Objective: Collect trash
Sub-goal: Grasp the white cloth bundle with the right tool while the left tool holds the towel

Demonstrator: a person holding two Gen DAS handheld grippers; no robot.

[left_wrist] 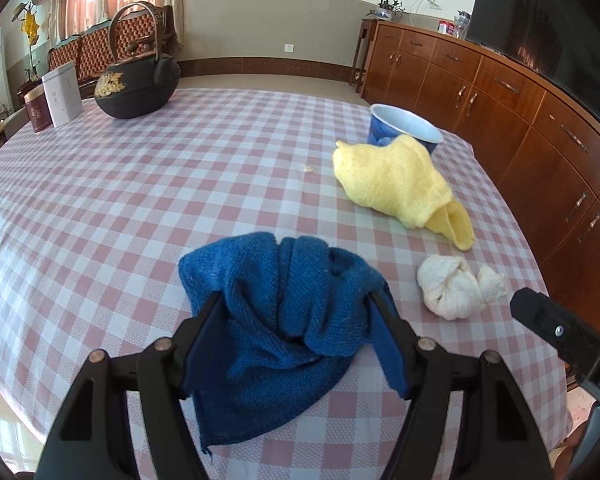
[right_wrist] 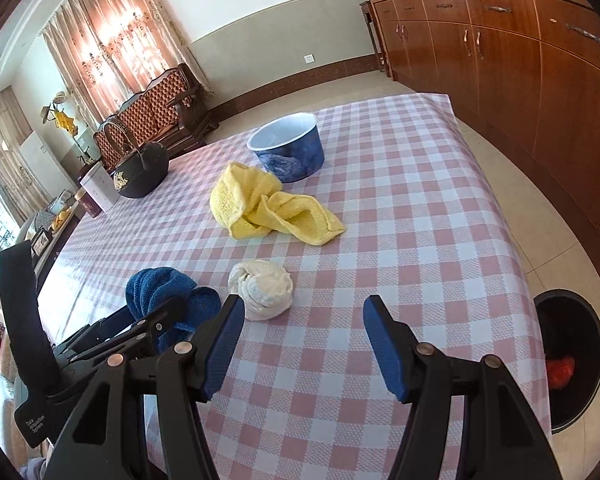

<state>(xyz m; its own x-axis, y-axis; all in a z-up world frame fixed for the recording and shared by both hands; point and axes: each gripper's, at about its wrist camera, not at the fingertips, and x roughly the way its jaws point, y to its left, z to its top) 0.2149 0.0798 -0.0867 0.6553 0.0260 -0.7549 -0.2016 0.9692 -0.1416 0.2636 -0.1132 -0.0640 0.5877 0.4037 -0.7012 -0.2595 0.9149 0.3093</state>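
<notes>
Blue cloth (left_wrist: pixel 276 320) sits between the jaws of my left gripper (left_wrist: pixel 296 300), which stand spread on either side of it; I cannot tell whether the pads actually press on the fabric, so I treat this cloth as bracketed, not secured. My right gripper (right_wrist: pixel 304 344) is spread with nothing between its jaws, and hovers over the checked tablecloth (right_wrist: pixel 420 208) just short of the white wad (right_wrist: pixel 262 290), which lies untouched near the table's near edge. Beyond it the yellow cloth (right_wrist: pixel 268 208) lies crumpled, just beside the blue paper bowl (right_wrist: pixel 288 152), which stands upright. On the floor to the right of the table stands a dark bin (right_wrist: pixel 572 360) with something red at its bottom, so I judge that at least one item is already collected. I judge the white wad and the bowl to be the likely trash remaining; whether the cloths count as trash I cannot tell. The kettle (left_wrist: pixel 136 80) and tins (left_wrist: pixel 54 98) at the far corner look like items to keep. I therefore rate the task as early to middle, with nothing in transit to the bin at present.
</notes>
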